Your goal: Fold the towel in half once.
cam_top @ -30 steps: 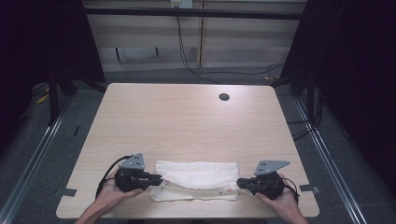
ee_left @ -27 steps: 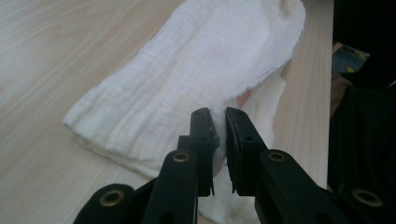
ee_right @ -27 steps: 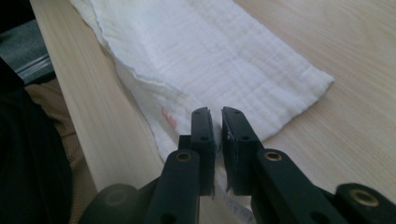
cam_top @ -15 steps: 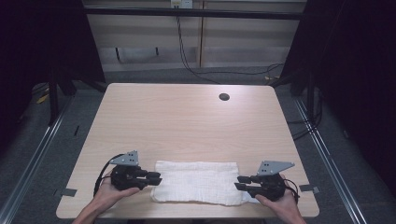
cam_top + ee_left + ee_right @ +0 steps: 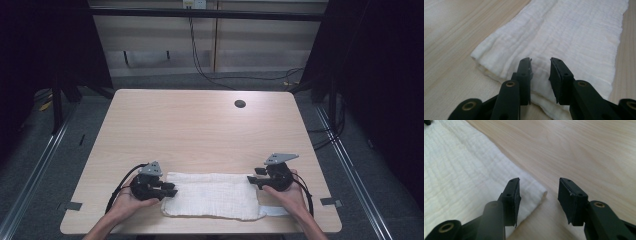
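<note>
- A white folded cloth [image 5: 212, 195] lies flat on the wooden table [image 5: 200, 130], close to the table's near edge, where the person sits.
- The cloth is a long rectangle; its long axis runs side to side, parallel to that near edge, with one short end toward each hand.
- At the cloth's right end a thin strip [image 5: 274, 211] sticks out past the main fold, along the near side.
- The left gripper [image 5: 169, 189] sits at the cloth's left short end, pointing along the cloth's length toward the right.
- In the left gripper view the cloth [image 5: 564, 42] stretches away from the jaws, and its folded edge runs across just beneath them.
- The left gripper's jaws have just been opening; they stand a little apart above the cloth, the gap between them is free, and nothing is pinched.
- The right gripper [image 5: 253, 178] sits at the cloth's far right corner, pointing back toward the left.
- In the right gripper view the cloth's corner [image 5: 537, 191] lies under and just beside one jaw, while the other jaw stands over bare table [image 5: 586, 152].
- The right gripper's jaws have just been opening too; they stand well apart, wider than the left pair, and grip nothing.
- A small dark round hole [image 5: 240, 104] sits in the table well beyond the cloth, toward the far right.
- The person's hands [image 5: 125, 202] hold the grippers from the near side of the cloth.
</note>
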{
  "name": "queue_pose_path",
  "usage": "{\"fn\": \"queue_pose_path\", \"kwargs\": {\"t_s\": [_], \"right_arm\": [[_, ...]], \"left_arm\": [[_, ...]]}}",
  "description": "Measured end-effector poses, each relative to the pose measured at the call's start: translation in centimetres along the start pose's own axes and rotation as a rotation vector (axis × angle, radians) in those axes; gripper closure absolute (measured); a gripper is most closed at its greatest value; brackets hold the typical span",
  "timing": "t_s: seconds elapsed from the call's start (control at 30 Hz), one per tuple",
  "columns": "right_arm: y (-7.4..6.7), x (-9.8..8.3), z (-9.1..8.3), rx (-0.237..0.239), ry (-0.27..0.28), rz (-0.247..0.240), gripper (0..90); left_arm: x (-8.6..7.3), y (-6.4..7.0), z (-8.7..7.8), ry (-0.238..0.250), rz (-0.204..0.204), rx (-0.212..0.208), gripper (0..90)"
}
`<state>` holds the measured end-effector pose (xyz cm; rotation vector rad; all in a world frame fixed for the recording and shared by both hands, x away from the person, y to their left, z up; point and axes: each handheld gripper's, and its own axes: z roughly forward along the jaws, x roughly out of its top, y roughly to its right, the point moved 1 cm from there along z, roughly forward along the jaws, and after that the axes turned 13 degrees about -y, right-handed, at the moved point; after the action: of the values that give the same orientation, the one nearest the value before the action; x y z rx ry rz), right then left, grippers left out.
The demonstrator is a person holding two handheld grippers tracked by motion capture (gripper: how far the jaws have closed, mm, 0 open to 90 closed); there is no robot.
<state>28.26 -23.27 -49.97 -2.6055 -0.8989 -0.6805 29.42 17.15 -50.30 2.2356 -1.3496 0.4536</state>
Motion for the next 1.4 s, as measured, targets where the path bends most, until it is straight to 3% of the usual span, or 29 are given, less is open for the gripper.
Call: {"fn": "queue_pose_path", "kwargs": {"t_s": [0.23, 0.4, 0.57, 0.8, 0.9, 0.93, 1.0, 1.1, 1.2, 1.27, 1.4], "right_arm": [[0.4, 0.2, 0.8, 0.032, -0.025, -0.001, 82.3], [1.3, 0.0, 0.2, 0.024, -0.010, 0.040, 87.3], [2.4, -0.2, -0.5, -0.004, 0.008, 0.060, 87.4], [4.2, 0.5, -1.0, -0.034, 0.027, 0.085, 87.2], [5.0, -0.1, -0.5, -0.035, 0.011, 0.109, 86.8], [4.9, -0.3, -0.5, -0.036, 0.015, 0.100, 85.8], [4.8, -0.3, -1.0, -0.035, 0.029, 0.104, 76.7], [4.6, -0.2, -2.0, -0.032, 0.099, 0.120, 67.4], [3.3, 0.1, -2.8, -0.003, 0.117, 0.089, 62.8], [2.2, 0.3, -2.9, 0.015, 0.116, 0.059, 60.1], [0.1, 1.4, -2.6, 0.054, 0.109, 0.002, 58.2]], "left_arm": [[0.5, 0.1, 0.3, -0.003, 0.006, 0.010, 68.3], [1.2, 0.6, 0.9, -0.006, 0.014, 0.008, 65.3], [2.4, 1.1, 1.7, -0.007, 0.028, 0.011, 64.4], [4.5, 0.4, 2.9, -0.014, 0.015, -0.025, 64.9], [4.6, 0.2, 2.8, -0.001, -0.006, -0.041, 62.3], [4.3, 0.2, 2.5, 0.014, -0.014, -0.028, 60.7], [3.8, 0.1, 1.9, 0.040, -0.027, -0.029, 59.9], [3.6, -0.3, 0.7, 0.073, -0.038, -0.015, 58.5], [3.8, -1.0, -0.6, 0.112, -0.065, -0.006, 57.9], [4.3, -1.5, -1.1, 0.112, -0.064, 0.026, 57.3], [5.8, -2.8, -1.7, 0.092, -0.048, 0.046, 59.5]]}}
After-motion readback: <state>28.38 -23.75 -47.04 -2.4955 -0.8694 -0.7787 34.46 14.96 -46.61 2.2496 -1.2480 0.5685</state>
